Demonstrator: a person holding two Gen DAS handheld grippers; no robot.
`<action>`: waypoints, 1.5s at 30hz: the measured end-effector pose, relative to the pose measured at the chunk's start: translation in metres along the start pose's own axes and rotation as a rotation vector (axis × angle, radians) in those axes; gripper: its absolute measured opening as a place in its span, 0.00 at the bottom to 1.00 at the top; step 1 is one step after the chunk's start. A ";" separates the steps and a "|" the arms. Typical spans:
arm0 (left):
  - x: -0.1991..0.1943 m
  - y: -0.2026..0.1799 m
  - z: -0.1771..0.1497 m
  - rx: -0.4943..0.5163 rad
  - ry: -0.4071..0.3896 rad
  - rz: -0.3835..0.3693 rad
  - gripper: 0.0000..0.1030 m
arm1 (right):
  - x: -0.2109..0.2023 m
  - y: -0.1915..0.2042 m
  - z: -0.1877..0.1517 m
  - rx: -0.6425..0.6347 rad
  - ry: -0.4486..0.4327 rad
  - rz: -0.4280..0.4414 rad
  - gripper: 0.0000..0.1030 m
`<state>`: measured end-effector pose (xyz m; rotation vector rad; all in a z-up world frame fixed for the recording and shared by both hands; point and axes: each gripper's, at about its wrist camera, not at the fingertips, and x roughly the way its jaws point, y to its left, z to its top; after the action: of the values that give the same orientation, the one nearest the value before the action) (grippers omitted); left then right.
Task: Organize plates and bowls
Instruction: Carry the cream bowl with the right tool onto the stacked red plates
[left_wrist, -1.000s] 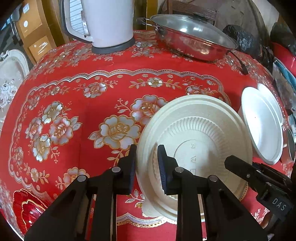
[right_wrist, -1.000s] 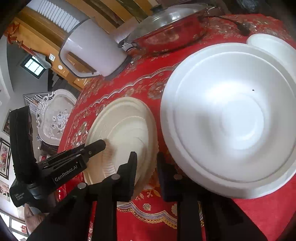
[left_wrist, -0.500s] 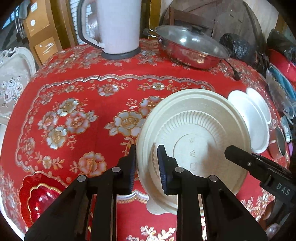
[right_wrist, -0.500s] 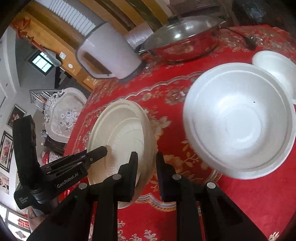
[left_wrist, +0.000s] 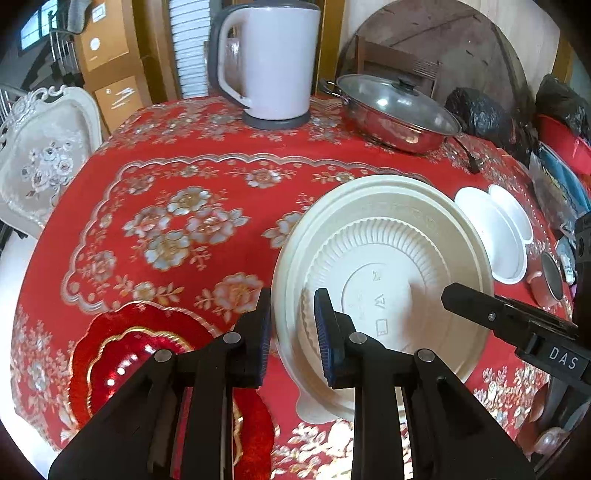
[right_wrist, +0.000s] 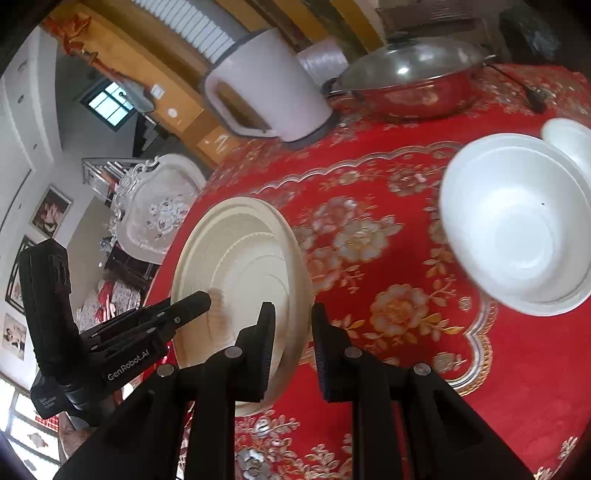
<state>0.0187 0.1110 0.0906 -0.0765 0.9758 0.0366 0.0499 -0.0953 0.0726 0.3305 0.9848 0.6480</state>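
Two grippers clamp one cream plate (left_wrist: 384, 273), lifted off the red floral tablecloth (left_wrist: 177, 192) and tilted, ribbed underside showing to the left wrist view. Left gripper (left_wrist: 291, 332) jaws narrow, pinching the plate's left rim between the pads. Right gripper (right_wrist: 293, 343) also narrow, pinching the opposite rim edge-on; its other finger shows in the left view as the black bar across the plate's right side. Landmark = cream plate. White bowl (right_wrist: 517, 229) sits on the cloth to its right, apart from it, with a second smaller white bowl (right_wrist: 569, 140) touching or overlapping its far rim, can't tell which. Red gold-trimmed plate (left_wrist: 122, 362) on the cloth, below and left of the cream plate. Pale kettle (left_wrist: 269, 62) at the far edge behind it, lidded steel pan (left_wrist: 395, 110) behind and right. Small red cup (left_wrist: 546, 280) further right past the bowls. Ornate white chair (left_wrist: 44, 162) far left off the table.
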 end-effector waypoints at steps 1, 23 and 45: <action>-0.003 0.004 -0.002 -0.004 -0.004 0.004 0.21 | 0.001 0.003 -0.001 -0.004 0.001 0.004 0.19; -0.043 0.051 -0.029 -0.063 -0.033 0.028 0.21 | 0.023 0.057 -0.015 -0.081 0.055 0.042 0.22; -0.035 0.150 -0.101 -0.199 0.089 0.163 0.21 | 0.118 0.138 -0.072 -0.272 0.307 0.056 0.22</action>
<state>-0.0939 0.2529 0.0563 -0.1828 1.0638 0.2821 -0.0142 0.0847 0.0307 0.0173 1.1652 0.8904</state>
